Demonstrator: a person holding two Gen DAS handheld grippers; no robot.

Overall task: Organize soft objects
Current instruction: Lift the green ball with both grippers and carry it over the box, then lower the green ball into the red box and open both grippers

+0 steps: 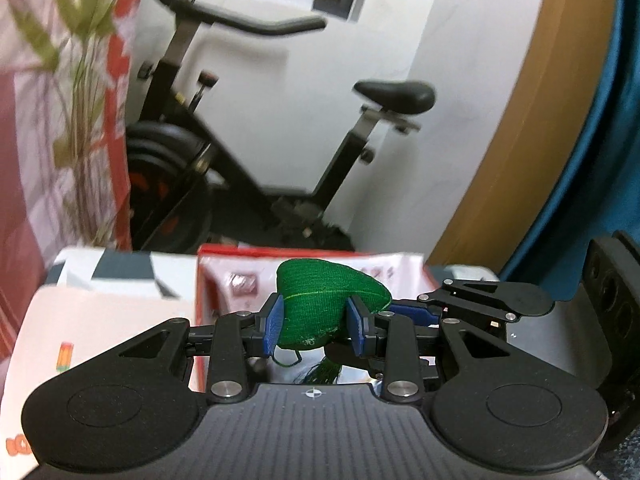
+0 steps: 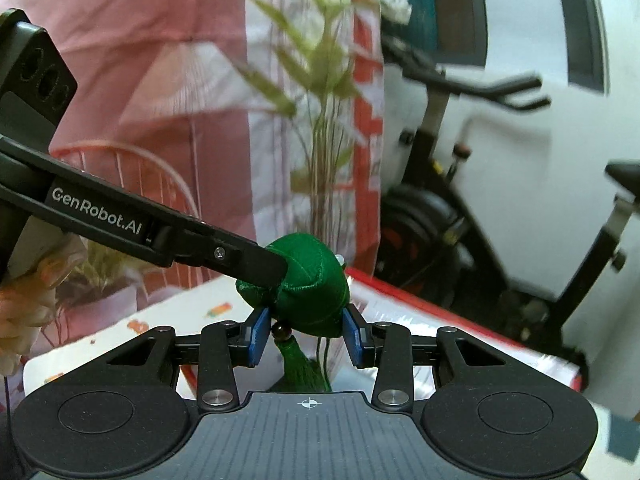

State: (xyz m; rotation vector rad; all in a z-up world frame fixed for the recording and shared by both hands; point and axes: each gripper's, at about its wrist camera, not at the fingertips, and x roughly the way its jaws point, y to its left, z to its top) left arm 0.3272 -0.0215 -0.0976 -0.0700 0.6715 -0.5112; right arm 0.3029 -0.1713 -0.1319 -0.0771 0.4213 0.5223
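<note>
Both tongs clamp the same small green stuffed ornament: the left tongs (image 1: 316, 322) press their blue pads against its sides, jaws partly closed around it, and the right tongs (image 2: 306, 334) pinch it likewise from another angle, so the green ornament (image 1: 328, 296) hangs in the air between the two tools, above the counter (image 1: 92, 320). In the right wrist view the left tool's black finger reaches in from the left and lies against the ornament's upper side. A dark bead (image 2: 280, 330) and a green tassel (image 2: 302, 368) dangle beneath the ball, the tassel's lower end hidden behind the tool body. Just below and beyond lies a red-edged printed sheet (image 1: 236, 276), partly covered by the ornament, its far edge close to the counter's end. To the left stands a blurred plant with pale green leaves (image 2: 320, 92) before a pink and red curtain (image 2: 160, 60); its pot is hard to make out. Farther back an exercise bike (image 1: 248, 128) stands against a white wall, with open floor around its base. A tan curved edge (image 1: 532, 112) and blue fabric (image 1: 616, 120) are cut off at the right.
</note>
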